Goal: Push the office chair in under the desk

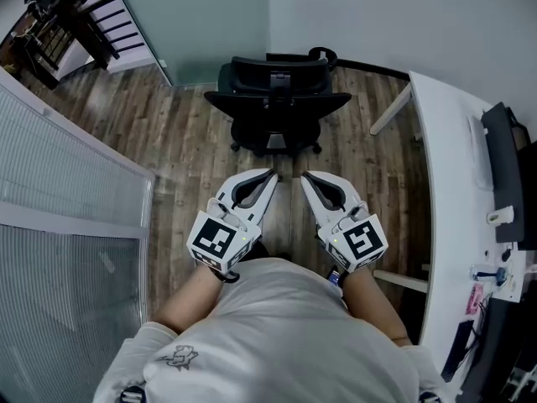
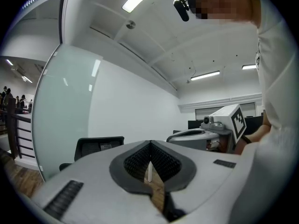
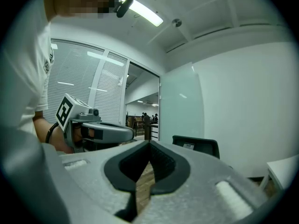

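Currently both grippers are held side by side in front of the person's white T-shirt, pointing level toward the chair.

Left gripper: jaws pressed together, nothing between the ribbed pads. Only a sliver of floor shows through the gap behind the tips in the left gripper view.

Right gripper: same, jaws closed tip to tip and holding nothing.

The two noses sit near each other but apart, and the marker cubes are close to the person's wrists.

Black mesh-back office chair: stands on the grey-brown wood plank floor, straight ahead of the grippers. It is close to the far white wall, just right of the frosted pale-green glass partition. Neither gripper touches it; a strip of bare floor lies between the tips and the chair base.

White-topped desk: runs along the right side in the head view. The chair is to its left and not under it, clear of the slanted white desk leg.

Dark flat equipment and small clutter lie on the desk's right edge, too small to identify.

White slatted blinds behind glass are on the left.
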Demonstrator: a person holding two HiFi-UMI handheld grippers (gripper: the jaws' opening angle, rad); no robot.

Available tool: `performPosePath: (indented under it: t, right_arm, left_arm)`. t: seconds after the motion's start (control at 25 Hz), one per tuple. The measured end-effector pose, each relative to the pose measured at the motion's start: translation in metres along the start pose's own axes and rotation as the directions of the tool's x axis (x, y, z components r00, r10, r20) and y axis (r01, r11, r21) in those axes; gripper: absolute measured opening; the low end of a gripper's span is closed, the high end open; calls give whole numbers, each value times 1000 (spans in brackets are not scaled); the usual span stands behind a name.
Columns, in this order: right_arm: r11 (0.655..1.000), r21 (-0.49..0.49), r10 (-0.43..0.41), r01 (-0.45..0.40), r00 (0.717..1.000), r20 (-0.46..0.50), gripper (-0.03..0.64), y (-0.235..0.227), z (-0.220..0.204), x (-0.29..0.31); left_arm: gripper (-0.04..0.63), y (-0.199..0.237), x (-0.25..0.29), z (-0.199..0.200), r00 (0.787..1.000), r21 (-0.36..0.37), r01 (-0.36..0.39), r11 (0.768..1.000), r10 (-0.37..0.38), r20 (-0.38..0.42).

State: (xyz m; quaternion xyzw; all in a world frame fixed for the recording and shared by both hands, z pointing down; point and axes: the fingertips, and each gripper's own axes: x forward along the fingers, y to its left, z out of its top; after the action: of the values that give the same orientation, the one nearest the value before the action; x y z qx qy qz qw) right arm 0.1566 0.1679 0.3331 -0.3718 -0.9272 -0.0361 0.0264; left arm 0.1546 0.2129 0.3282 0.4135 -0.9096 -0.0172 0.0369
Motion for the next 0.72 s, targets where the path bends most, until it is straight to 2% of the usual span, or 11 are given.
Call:
performPosePath:
  t: [0.36, 0.72]
  right_arm:
    - [1000, 10, 9, -9, 1000, -5, 3, -1, -5, 38]
    - [999, 14, 46, -46, 998, -39, 3, -3, -18, 111]
  left_arm:
    - [0, 41, -2, -10, 1000, -24, -4, 1000, 4, -6]
    - [0, 113, 5, -21, 1000, -51, 1, 999, -2, -12]
